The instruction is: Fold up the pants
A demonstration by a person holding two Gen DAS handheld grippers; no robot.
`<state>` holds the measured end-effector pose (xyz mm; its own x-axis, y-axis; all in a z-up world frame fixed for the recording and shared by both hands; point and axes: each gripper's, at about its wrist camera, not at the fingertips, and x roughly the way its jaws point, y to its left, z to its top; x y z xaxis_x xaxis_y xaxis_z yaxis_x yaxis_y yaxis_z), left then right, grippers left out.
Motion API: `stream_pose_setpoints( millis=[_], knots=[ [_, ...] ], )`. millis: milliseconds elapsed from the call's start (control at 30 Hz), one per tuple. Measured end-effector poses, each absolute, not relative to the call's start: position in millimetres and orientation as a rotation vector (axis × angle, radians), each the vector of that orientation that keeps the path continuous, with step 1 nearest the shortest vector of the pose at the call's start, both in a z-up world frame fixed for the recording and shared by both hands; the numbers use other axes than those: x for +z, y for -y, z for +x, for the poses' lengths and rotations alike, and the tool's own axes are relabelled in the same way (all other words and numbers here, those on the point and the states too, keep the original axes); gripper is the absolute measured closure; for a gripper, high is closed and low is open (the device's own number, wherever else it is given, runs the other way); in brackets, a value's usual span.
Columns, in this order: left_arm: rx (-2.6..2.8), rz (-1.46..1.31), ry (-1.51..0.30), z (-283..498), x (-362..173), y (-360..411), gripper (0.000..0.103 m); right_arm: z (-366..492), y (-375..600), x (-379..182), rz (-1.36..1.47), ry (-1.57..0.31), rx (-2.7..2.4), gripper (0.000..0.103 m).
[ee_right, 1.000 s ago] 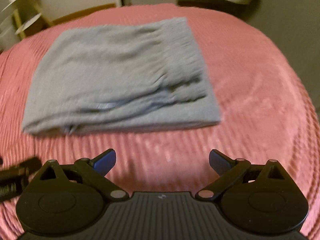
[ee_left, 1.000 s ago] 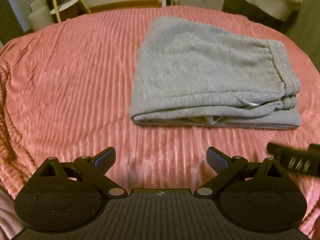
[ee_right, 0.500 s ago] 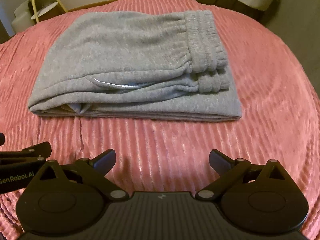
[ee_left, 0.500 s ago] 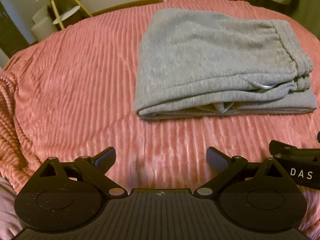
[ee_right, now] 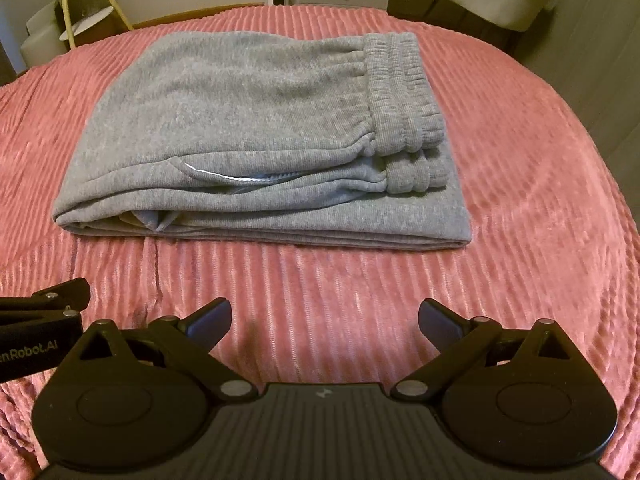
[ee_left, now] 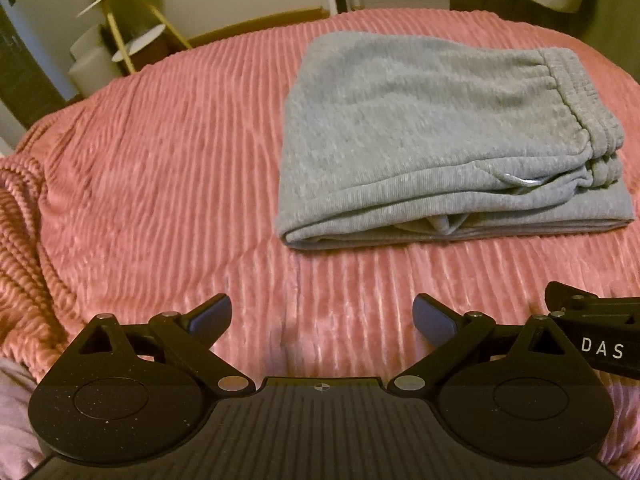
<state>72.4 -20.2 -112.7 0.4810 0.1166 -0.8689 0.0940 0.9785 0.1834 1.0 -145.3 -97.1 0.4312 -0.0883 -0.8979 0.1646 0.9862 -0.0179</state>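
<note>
Since half a second ago, barely anything has been moved: the folded grey pants [ee_right: 256,140] are still seen lying flat on the pink ribbed bedspread [ee_right: 520,240], toward its far edge. "DAS" is read on the right gripper [ee_right: 325,318], "Robot.AI" on the left gripper [ee_left: 322,314]. Both pairs of fingers are held wide apart, well short of the pants, nothing gripped.

Light: dim, warm, yellowish indoor cast.
Shadows: soft, under the near fold of the pants [ee_right: 256,136].
Blur: slight smear on the blanket [ee_left: 160,184] ribs.
Distortion: strong fisheye bulge, dark corners.
Focus: background furniture soft.
</note>
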Motion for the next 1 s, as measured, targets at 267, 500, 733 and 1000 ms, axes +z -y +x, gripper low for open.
stream_pose_setpoints(
  millis=[267,500,733,1000],
  knots=[
    [0.009,0.212,-1.059,72.3,-110.3,20.7,0.003,1.8,147.8,-98.1,0.081,-1.111,-0.171,0.003],
    [0.011,0.220,-1.049,71.6,-109.5,21.5,0.003,0.1,146.4,-96.4,0.078,-1.101,-0.166,0.003],
    [0.005,0.221,-1.018,69.8,-107.1,22.1,0.003,-0.9,147.7,-94.1,0.091,-1.090,-0.166,0.003],
    [0.002,0.223,-1.012,71.1,-107.3,21.7,0.003,0.9,150.0,-95.5,0.100,-1.092,-0.160,0.003]
  ],
)
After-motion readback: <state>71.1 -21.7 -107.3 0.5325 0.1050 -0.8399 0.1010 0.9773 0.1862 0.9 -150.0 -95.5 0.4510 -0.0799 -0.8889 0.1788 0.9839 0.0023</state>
